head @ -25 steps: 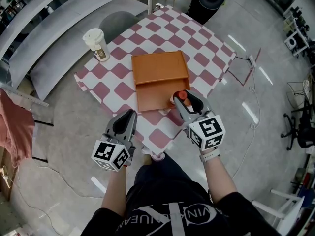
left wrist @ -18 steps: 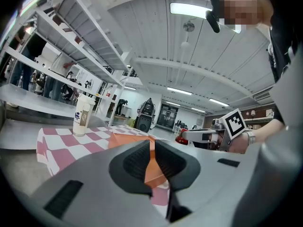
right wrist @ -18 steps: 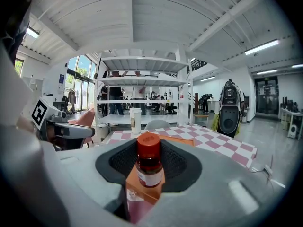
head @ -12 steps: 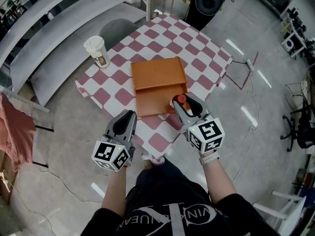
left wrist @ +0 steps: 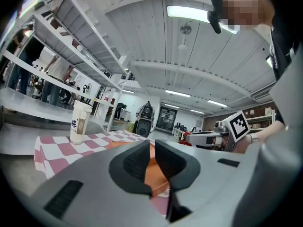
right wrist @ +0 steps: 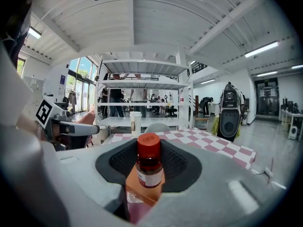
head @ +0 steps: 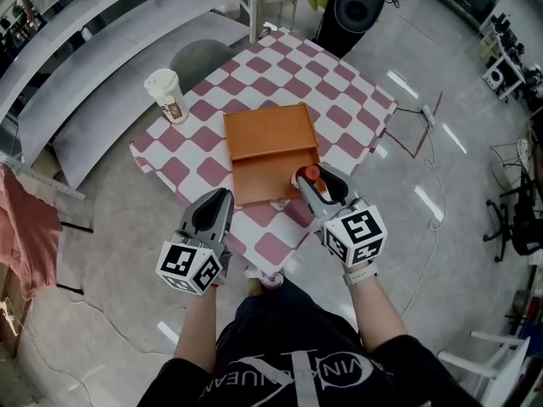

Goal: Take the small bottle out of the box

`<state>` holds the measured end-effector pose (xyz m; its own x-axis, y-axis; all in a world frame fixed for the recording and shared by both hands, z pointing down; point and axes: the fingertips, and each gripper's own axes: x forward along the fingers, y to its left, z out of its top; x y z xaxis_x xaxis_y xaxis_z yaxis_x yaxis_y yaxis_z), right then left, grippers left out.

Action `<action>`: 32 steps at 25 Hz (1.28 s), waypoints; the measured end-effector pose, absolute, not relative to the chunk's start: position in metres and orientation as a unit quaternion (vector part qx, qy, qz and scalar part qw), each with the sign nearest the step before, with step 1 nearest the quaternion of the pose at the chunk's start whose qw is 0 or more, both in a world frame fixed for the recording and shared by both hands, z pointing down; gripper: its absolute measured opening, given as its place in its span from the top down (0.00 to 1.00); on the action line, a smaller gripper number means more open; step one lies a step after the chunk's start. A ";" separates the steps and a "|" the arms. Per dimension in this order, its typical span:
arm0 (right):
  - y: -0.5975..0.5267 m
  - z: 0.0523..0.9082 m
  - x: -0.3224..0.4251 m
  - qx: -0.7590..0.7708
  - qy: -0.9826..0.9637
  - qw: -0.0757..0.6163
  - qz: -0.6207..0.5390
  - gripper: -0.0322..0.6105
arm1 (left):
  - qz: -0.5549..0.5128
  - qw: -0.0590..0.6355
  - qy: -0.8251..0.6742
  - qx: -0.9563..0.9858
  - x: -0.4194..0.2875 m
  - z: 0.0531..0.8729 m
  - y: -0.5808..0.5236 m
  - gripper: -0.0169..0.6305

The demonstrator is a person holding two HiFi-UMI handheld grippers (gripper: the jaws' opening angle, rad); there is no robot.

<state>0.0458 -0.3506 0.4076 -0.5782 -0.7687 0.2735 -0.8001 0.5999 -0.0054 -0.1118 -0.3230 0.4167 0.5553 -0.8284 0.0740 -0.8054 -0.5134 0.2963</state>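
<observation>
A small bottle (head: 310, 175) with a red cap and a white label stands upright between the pads of my right gripper (head: 313, 180), which is shut on it. It shows in the middle of the right gripper view as the bottle (right wrist: 149, 167), over the near right corner of the open orange box (head: 270, 134). Whether its base touches the box is hidden. My left gripper (head: 218, 198) hovers off the table's near edge, left of the box, shut with nothing in it. In the left gripper view, the left gripper (left wrist: 152, 156) points at the box (left wrist: 155, 176).
The box lies on a red-and-white checked tablecloth (head: 339, 100). A paper cup with a lid (head: 166, 91) stands at the table's far left corner. A black speaker (head: 361, 2) and a chair stand beyond the table, and long white shelves run along the left.
The right gripper keeps hold of the bottle at the box's near right corner and has hardly moved. The left gripper stays where it was. The head view has shifted a little.
</observation>
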 end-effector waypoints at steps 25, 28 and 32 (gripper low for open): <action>-0.341 0.383 0.056 0.447 -0.886 0.107 0.053 0.73 | -0.052 0.127 -0.466 0.874 -0.104 0.391 -0.325 0.92; -0.340 0.383 0.058 0.448 -0.887 0.105 0.052 0.73 | -0.054 0.125 -0.467 0.874 -0.103 0.389 -0.324 0.92; -0.337 0.384 0.058 0.445 -0.888 0.105 0.053 0.73 | -0.054 0.124 -0.468 0.873 -0.103 0.389 -0.323 0.92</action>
<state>0.0584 -0.3372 0.3838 -0.5815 -0.7794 0.2331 -0.8015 0.5979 -0.0004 -0.1029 -0.3235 0.3886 0.5560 -0.8309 0.0205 -0.8040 -0.5314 0.2668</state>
